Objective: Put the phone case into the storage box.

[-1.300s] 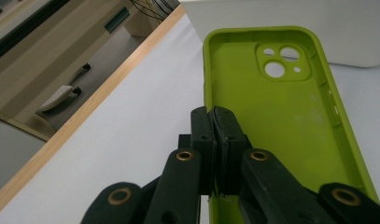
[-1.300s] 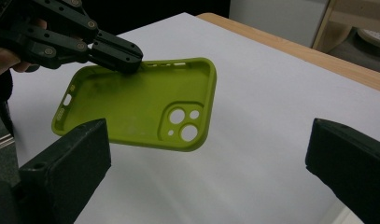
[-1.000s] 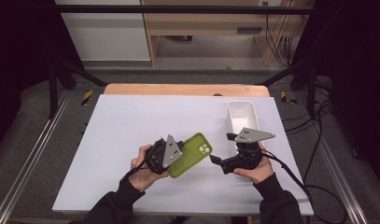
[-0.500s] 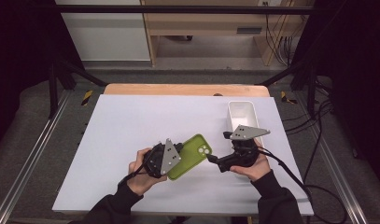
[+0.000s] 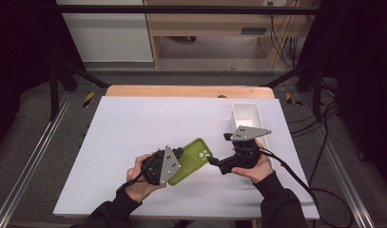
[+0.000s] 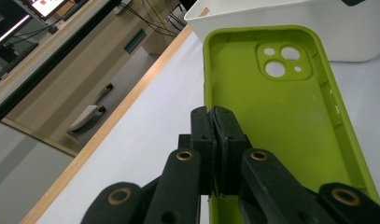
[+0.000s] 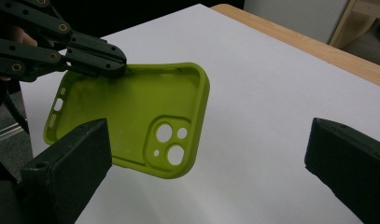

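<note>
On the white table [image 5: 134, 123], the green phone case [image 5: 193, 159] is being held just above the surface, clamped at its side wall by the left gripper [image 6: 214, 122], having been shifted slightly toward the wide-open right gripper [image 7: 201, 158], so a handover is being prepared.

Green phone case [image 5: 191, 160]: lower end hidden under left gripper [image 5: 168, 167] plate in high view; bottom cut off by frame edge in left gripper view. White bin [image 6: 290, 23] cropped at top there. Right gripper [image 7: 206, 186] jaws cropped at btm edge
</note>
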`<state>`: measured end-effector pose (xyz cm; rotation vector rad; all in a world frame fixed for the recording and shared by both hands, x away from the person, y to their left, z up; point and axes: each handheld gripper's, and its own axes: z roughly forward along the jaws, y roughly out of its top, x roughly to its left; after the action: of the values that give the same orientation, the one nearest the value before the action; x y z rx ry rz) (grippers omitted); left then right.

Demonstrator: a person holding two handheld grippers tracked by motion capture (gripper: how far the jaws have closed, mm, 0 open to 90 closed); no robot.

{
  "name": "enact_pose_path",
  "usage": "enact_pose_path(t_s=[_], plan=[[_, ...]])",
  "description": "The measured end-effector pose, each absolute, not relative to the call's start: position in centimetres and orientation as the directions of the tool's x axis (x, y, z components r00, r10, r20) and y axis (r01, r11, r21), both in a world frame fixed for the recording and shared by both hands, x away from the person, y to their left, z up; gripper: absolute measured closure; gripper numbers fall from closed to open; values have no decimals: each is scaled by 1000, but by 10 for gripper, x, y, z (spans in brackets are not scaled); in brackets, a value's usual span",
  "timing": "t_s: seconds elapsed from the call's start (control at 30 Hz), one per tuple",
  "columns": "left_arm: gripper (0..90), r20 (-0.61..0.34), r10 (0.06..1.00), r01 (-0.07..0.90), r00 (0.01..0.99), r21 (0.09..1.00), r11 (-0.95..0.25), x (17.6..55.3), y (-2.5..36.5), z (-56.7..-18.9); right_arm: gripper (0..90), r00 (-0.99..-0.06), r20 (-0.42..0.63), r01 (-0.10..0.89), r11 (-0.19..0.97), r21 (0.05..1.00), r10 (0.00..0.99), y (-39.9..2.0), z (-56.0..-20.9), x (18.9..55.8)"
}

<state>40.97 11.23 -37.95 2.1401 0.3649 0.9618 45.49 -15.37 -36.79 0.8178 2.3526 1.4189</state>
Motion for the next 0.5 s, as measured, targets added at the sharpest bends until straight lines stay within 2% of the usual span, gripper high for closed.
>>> enact_pose_path(t_s=[0.5], plan=[[878, 547, 507, -66, 666, 721, -690, 402, 113, -381, 13, -815, 66, 331, 370, 868, 576, -148, -364, 458]])
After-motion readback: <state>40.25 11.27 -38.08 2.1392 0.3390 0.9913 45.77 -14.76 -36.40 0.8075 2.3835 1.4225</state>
